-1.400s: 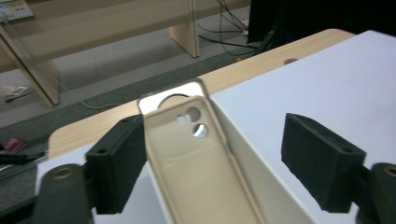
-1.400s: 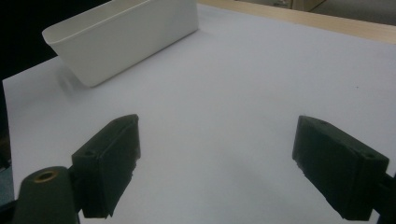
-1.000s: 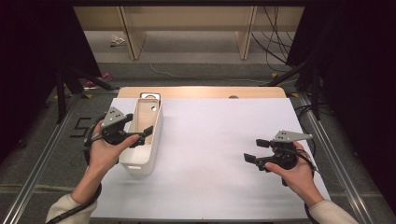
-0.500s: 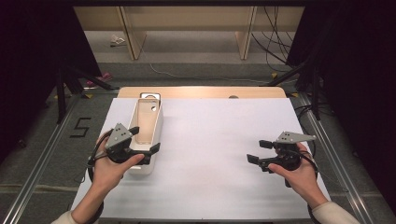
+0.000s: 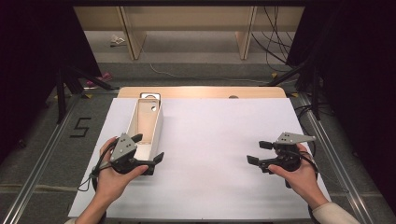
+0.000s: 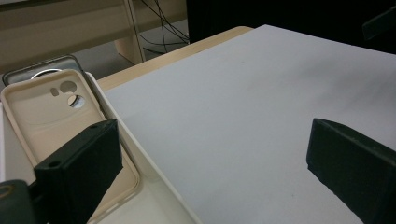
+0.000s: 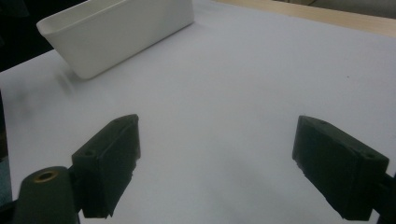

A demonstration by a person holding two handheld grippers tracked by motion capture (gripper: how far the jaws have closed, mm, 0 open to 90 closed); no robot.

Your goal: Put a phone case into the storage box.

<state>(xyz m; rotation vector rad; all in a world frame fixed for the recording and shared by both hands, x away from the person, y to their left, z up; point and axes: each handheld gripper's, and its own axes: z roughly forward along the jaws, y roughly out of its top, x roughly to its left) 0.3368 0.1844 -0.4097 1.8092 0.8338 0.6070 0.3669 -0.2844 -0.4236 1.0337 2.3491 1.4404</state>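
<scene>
The left gripper (image 5: 148, 148) has its jaws spread wide at the near end of the white bin (image 5: 150, 122), and they have just been opening further; nothing is pinched between them. From the high view, this gripper has come back toward the person along the bin since a second ago, when it was reaching over the bin's middle. The bin now lies more lengthwise on the white sheet (image 5: 210, 154), its far end close to the wooden table edge (image 5: 201, 92), with a dark phone-like slab (image 5: 150, 96) just beyond it. The right gripper (image 5: 256, 152) sits well apart on the right of the sheet, jaws open and empty, in the same spot as before.

In the left gripper view, one black jaw hangs over the inside of the bin (image 6: 159, 186) and the other over bare sheet (image 6: 243, 107), so the bin's long wall runs between them untouched. A beige phone case (image 6: 51, 121) lies flat inside the bin, camera cut-outs at its far end, the slab (image 6: 37, 70) behind it.

In the right gripper view, both jaws stand wide over bare sheet, the bin (image 7: 116, 32) off in the far corner.

My reading: the bin has been let go after repositioning, and the case is the likely next pick
</scene>
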